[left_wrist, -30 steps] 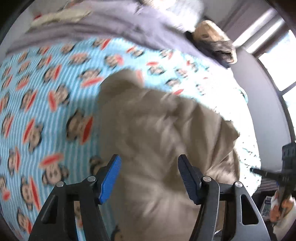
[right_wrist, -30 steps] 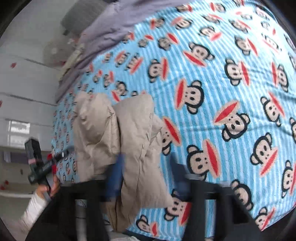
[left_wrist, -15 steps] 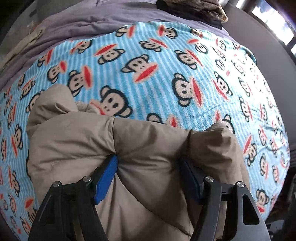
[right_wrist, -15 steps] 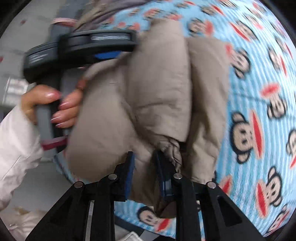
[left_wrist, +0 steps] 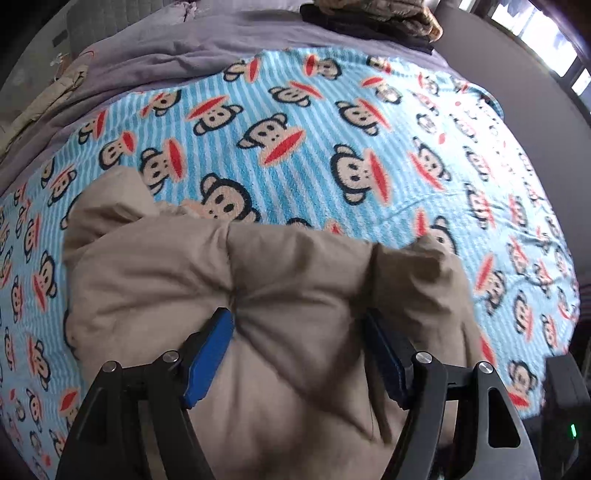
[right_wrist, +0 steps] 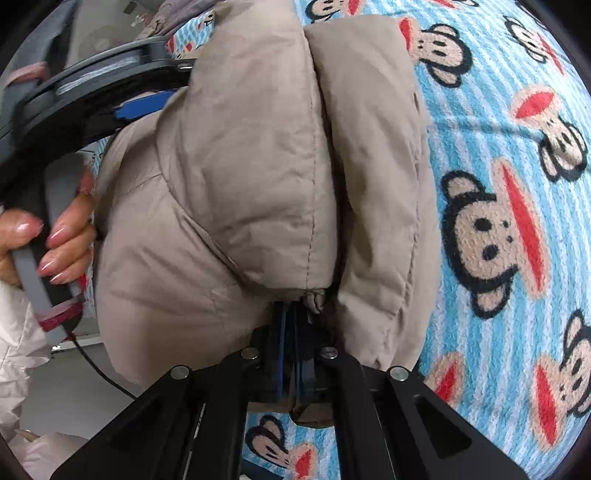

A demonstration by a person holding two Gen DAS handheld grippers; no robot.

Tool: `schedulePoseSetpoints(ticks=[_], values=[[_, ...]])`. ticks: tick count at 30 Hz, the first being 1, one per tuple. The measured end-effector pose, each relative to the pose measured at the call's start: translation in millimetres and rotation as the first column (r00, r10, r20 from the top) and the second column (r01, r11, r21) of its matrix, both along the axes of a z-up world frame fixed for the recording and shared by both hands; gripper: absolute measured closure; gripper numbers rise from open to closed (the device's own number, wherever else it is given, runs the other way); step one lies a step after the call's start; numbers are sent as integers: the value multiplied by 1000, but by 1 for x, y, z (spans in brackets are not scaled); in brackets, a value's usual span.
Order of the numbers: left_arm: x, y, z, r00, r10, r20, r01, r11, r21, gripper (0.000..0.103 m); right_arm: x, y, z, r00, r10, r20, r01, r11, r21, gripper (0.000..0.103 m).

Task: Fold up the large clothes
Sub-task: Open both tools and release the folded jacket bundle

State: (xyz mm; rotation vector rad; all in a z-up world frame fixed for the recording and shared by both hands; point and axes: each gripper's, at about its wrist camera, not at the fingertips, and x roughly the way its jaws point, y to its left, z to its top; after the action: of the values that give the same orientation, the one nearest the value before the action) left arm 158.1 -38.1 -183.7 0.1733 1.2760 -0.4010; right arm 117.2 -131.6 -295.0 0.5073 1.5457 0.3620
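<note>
A puffy beige jacket (left_wrist: 221,280) lies bunched near the front edge of a bed with a blue monkey-print blanket (left_wrist: 332,122). My left gripper (left_wrist: 299,332) is open, its blue pads (left_wrist: 207,354) pressed against either side of a thick fold of the jacket. In the right wrist view the jacket (right_wrist: 258,166) fills the middle. My right gripper (right_wrist: 293,332) is shut on a pinched edge of the jacket. The left gripper (right_wrist: 140,107) and the hand holding it show at the left of that view.
A grey sheet (left_wrist: 166,55) covers the far end of the bed. A pile of dark and tan clothes (left_wrist: 380,18) lies at the far edge. A grey wall and window (left_wrist: 546,48) stand to the right. The blanket (right_wrist: 517,184) stretches right of the jacket.
The left gripper came down onto the jacket and now straddles a fold. The right gripper moved in and closed fully on the jacket's edge.
</note>
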Motion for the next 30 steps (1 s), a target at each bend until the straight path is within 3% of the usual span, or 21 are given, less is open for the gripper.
schedulePoseSetpoints(ticks=[5,9,11,12,13,18,22,24,26,28,30], values=[[-30,27,28,999,41,-14,-42,998,-55,29,2,-4,2,1000,2,-5,-2,1000,-7,101],[-52,55,36,989,120,-83,-130,983,-128,29,7,1,-6,1000,8,-8,-8,1000,-20,101],[-61,66,36,983,147,-112,-162,976,-143,25,2,3,8,1000,-2,-16,2,1000,-11,101],[-65,72,36,980,162,-117,-178,975,-136,3,2,2,7,1000,-7,-21,7,1000,-5,101],[-69,77,36,977,181,-111,-195,973,-126,0,2,3,7,1000,-9,-23,9,1000,-2,101],[-86,95,41,967,229,-114,-242,963,-116,0,7,4,11,1000,1,-19,-1,1000,-3,96],[-95,96,56,973,231,-15,-231,972,-30,0,8,6,23,1000,8,-10,-8,1000,-1,95],[-98,100,67,970,242,23,-240,969,-55,0,8,7,38,1000,18,14,-18,1000,16,80],[-99,103,74,967,251,37,-248,966,-74,0,8,8,52,998,27,52,-29,998,47,27],[-100,107,80,964,262,52,-256,962,-99,0,7,11,73,992,42,116,-46,998,39,11],[-100,109,82,965,260,32,-254,959,-122,0,8,12,89,985,51,163,-53,999,7,11]])
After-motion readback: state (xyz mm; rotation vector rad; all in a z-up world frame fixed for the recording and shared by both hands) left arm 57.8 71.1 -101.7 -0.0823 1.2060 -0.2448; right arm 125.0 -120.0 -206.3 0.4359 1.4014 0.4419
